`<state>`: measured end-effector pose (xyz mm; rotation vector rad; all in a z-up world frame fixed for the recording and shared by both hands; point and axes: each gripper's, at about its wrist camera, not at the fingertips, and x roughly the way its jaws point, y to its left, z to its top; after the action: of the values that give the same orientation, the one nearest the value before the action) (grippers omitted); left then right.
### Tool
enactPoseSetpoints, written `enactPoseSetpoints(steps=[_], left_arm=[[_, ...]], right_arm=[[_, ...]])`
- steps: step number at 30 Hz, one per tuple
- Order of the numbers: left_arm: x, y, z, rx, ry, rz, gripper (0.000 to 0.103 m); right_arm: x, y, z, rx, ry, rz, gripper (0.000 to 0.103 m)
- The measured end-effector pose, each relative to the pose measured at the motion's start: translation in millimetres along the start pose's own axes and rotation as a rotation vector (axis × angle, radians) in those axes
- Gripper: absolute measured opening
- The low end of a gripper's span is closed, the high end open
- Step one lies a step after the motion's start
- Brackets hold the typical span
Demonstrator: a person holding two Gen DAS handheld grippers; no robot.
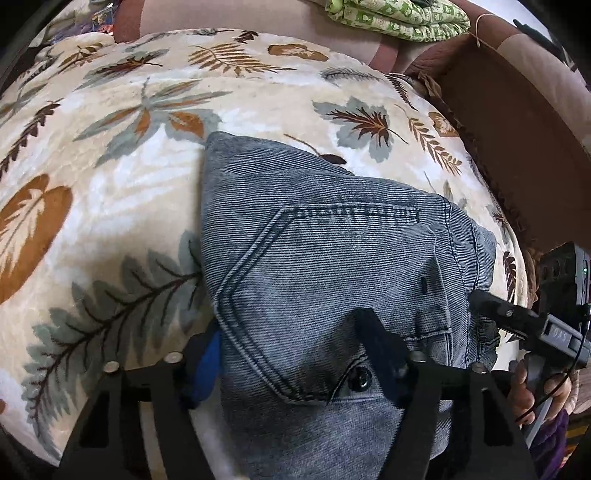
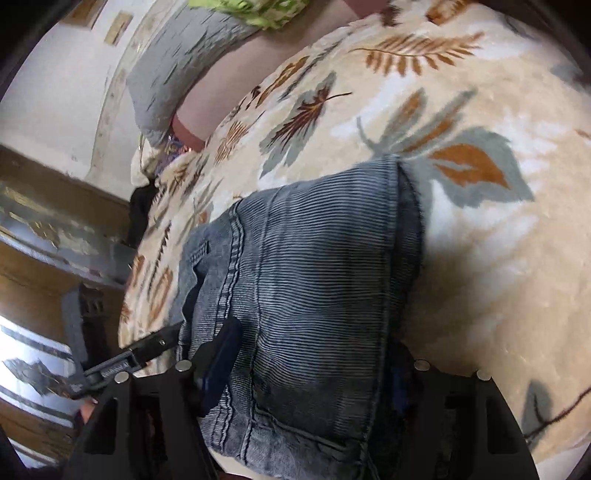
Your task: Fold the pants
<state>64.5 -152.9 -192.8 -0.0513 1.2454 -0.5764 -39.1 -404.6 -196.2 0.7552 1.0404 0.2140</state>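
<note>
Jeans (image 1: 332, 258) under jaws, cut off below

Folded pants (image 1: 332, 258) on leaf-print blanket (image 1: 110, 166), left tool (image 1: 291, 347) astride them.

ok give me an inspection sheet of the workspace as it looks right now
surface: leaf-print blanket, plush, spread over a bed
job's things: jeans folded into a compact bundle, back pocket up
clutter: green patterned cloth at the far edge
grippers: left gripper straddles the bundle's near end; right gripper straddles it from the other side; whether the pads press is unclear
cables: thin black cable by the person's hand
surroundings: brown bed frame; wall
</note>
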Motion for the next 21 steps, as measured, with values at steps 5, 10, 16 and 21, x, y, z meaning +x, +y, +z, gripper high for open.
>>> enactPoseSetpoints(steps=[5, 10, 16, 21], left_arm=[[0.7, -7.8, -2.7, 0.018, -0.017, 0.036, 0.080], [-8.6, -7.3, -5.5, 0.007, -0.064, 0.053, 0.055], [-20.6, -6.7, -4.0, 0.018, -0.097, 0.071, 0.023], [-14.4, -8.4, -3.9, 0.049, -0.073, 0.101, 0.022]], right_arm=[[1.4, 1.4, -1.4, -0.015, 0.007, 0.013, 0.048], [-1.9, 8.1, -5.1, -0.066, -0.008, 0.008, 0.037], [-6.6, 38.4, -15.6, -0.217, -0.066, -0.018, 0.028], [7.3, 23.7, -8.6, -0.116, -0.002, -0.050, 0.030]])
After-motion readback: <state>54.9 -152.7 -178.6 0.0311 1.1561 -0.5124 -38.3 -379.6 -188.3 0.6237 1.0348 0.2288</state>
